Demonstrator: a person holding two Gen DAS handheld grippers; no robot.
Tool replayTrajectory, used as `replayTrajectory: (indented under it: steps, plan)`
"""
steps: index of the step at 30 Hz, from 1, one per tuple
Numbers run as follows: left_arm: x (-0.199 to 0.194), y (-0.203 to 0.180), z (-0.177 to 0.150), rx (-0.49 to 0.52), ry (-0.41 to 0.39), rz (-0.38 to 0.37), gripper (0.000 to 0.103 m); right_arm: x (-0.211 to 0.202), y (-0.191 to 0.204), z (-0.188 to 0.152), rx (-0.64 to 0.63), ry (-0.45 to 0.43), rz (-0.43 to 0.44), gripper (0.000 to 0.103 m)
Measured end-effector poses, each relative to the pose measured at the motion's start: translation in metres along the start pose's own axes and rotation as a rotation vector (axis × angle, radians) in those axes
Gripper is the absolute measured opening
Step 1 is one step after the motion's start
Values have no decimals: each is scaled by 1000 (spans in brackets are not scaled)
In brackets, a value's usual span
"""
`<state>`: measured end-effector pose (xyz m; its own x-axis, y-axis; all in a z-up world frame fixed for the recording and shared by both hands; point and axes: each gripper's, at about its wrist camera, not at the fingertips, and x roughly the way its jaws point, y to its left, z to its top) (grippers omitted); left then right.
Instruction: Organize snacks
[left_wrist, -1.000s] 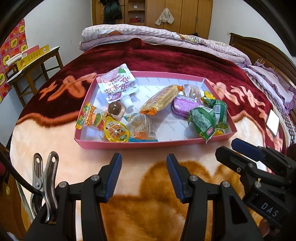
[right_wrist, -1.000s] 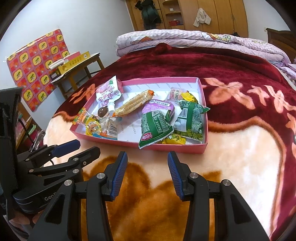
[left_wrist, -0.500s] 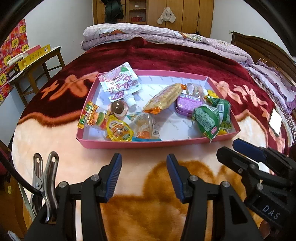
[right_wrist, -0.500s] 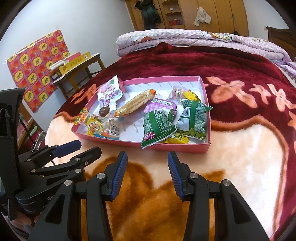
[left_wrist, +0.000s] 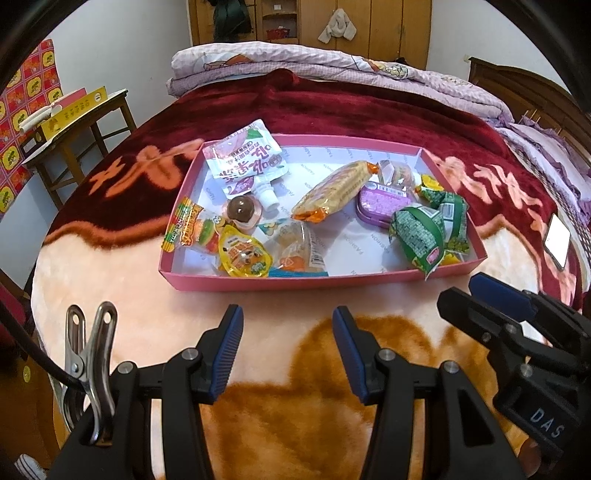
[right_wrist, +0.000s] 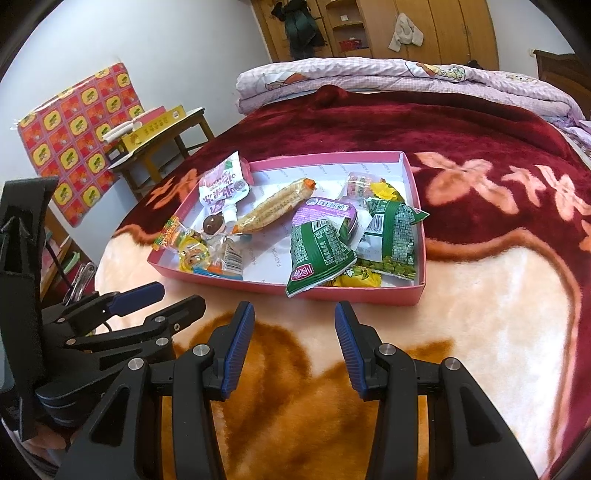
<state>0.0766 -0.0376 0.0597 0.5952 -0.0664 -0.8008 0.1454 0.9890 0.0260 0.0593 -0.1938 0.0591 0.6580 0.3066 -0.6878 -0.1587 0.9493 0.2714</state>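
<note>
A pink shallow tray (left_wrist: 295, 284) (right_wrist: 369, 293) lies on the bed and holds several snacks: a white drink pouch (left_wrist: 245, 162), a long yellow bar (left_wrist: 338, 192) (right_wrist: 275, 210), a purple tin (left_wrist: 384, 203), green packets (left_wrist: 419, 236) (right_wrist: 319, 254), a chocolate ball (left_wrist: 240, 209) and small yellow packs (left_wrist: 243, 256). My left gripper (left_wrist: 287, 350) is open and empty, just short of the tray's near wall. My right gripper (right_wrist: 294, 345) is open and empty, also just in front of the tray; it shows at the right of the left wrist view (left_wrist: 491, 306).
The bed has a red and cream plush blanket (left_wrist: 280, 417). A folded quilt (left_wrist: 332, 70) lies at the far end. A wooden side table (left_wrist: 74, 122) with a yellow box stands left of the bed. A phone (left_wrist: 556, 240) lies on the blanket to the right.
Both grippers have drifted slightly toward the tray, which looks a little larger and closer. The jaws stayed open and nothing in the tray moved.
</note>
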Motion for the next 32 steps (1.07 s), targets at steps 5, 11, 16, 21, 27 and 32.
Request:
replayTrajectory:
  steps: [5,11,16,21,27,32]
  plan:
    - [5,1,-4,-6,32,29,53,6,-4,-3,23,8,30,47]
    - [11,-1,-8,-11,63,10,53,5,-9,-4,45,6,32,47]
    - [12,-4,-11,-17,78,-17,53,1,-10,-6,51,3,27,47]
    - [8,-6,-13,-17,79,-19,53,-2,-9,-7,46,1,21,47]
    - [2,-2,-13,-35,76,-23,53,-5,-8,-7,45,-1,15,47]
    - [-2,-1,-14,-38,73,-27,53,-9,-5,-8,38,-12,15,47]
